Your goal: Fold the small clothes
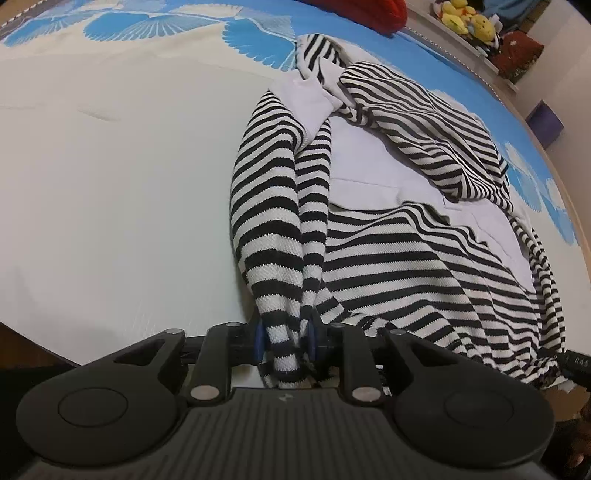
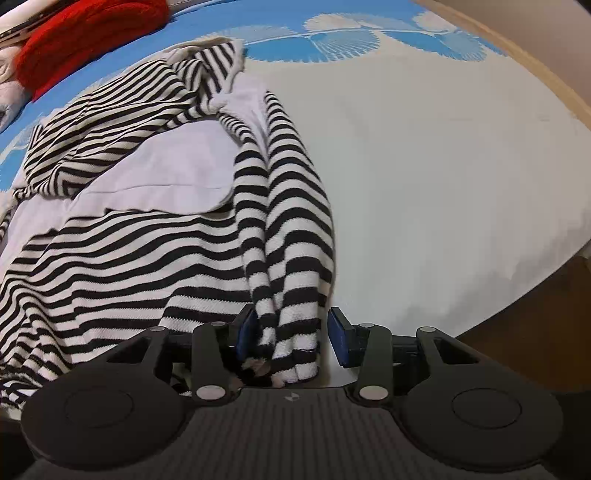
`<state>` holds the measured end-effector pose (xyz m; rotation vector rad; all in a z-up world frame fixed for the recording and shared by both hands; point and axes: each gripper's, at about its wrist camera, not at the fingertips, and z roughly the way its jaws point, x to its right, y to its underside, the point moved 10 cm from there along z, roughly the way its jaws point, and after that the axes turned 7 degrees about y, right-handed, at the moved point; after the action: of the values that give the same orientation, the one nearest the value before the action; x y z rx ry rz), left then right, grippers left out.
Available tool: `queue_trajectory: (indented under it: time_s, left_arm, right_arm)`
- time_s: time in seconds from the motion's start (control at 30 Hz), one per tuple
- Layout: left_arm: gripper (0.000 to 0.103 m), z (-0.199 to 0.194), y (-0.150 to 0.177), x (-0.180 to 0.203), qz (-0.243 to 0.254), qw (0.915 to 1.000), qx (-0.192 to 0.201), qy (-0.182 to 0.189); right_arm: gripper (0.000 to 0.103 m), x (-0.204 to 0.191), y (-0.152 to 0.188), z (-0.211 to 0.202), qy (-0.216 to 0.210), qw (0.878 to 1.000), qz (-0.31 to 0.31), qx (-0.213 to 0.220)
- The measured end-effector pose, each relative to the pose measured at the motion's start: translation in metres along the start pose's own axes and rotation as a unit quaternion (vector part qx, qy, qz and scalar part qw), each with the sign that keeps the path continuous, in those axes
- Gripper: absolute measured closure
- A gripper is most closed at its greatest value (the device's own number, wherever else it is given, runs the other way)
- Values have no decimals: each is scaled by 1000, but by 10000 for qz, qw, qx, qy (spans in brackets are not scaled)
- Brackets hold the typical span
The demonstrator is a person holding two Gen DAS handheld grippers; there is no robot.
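Note:
A black-and-white striped garment (image 1: 406, 251) with pale lilac panels lies spread and rumpled on the bed; it also shows in the right wrist view (image 2: 129, 236). My left gripper (image 1: 286, 341) is shut on the end of one striped sleeve (image 1: 269, 206), which runs straight away from the jaws. My right gripper (image 2: 291, 332) stands open around the end of the other striped sleeve (image 2: 291, 229). Its blue pads (image 2: 340, 332) sit on either side of the cuff, with a gap on the right.
The bedsheet (image 1: 110, 184) is white with a blue fan pattern toward the far end. A red item (image 2: 85, 33) lies at the far end of the bed. Yellow plush toys (image 1: 465, 18) sit on a shelf beyond. The bed edge (image 2: 517, 295) drops off at right.

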<state>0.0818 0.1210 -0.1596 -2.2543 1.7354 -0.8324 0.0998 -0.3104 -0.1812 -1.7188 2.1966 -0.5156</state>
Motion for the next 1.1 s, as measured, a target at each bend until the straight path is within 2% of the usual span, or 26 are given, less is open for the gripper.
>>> queue_trajectory:
  time_s: [0.03, 0.07, 0.17, 0.3, 0.47, 0.63, 0.77, 0.9, 1.0, 1.1]
  left_arm:
    - [91, -1, 0, 2, 71, 10000, 25, 6]
    - [92, -2, -1, 4, 159, 9999, 51, 13]
    - [95, -6, -4, 10, 478, 9987, 138, -97]
    - [96, -20, -12, 23, 720, 9970, 289, -82]
    - [96, -61, -41, 43, 933, 9938, 574, 191]
    - [96, -106, -65, 60, 1181, 9883, 757, 600]
    - [96, -152, -65, 69, 1479, 9792, 893, 1069]
    - [96, -193, -49, 71, 1388, 9746, 793, 1569]
    - [96, -207, -41, 68, 1283, 9768, 586, 1614]
    - [96, -195, -47, 60, 936, 9807, 305, 1688]
  right_arm:
    - [76, -1, 0, -1, -81, 10000, 20, -5]
    - [84, -2, -1, -3, -134, 9999, 29, 16]
    - [92, -2, -7, -13, -162, 9996, 17, 214]
    - [94, 3, -17, -30, -320, 9979, 259, 503]
    - [95, 14, -34, -66, -678, 9918, 524, 950]
    - [96, 18, -50, -115, -1025, 9840, 320, 1420]
    - [96, 27, -55, -160, -1459, 9744, 257, 1692]
    - [97, 44, -46, -199, -1859, 9663, 397, 1735]
    - [97, 50, -40, -224, -2146, 9603, 427, 1730]
    - [97, 47, -44, -231, -2243, 9597, 362, 1655]
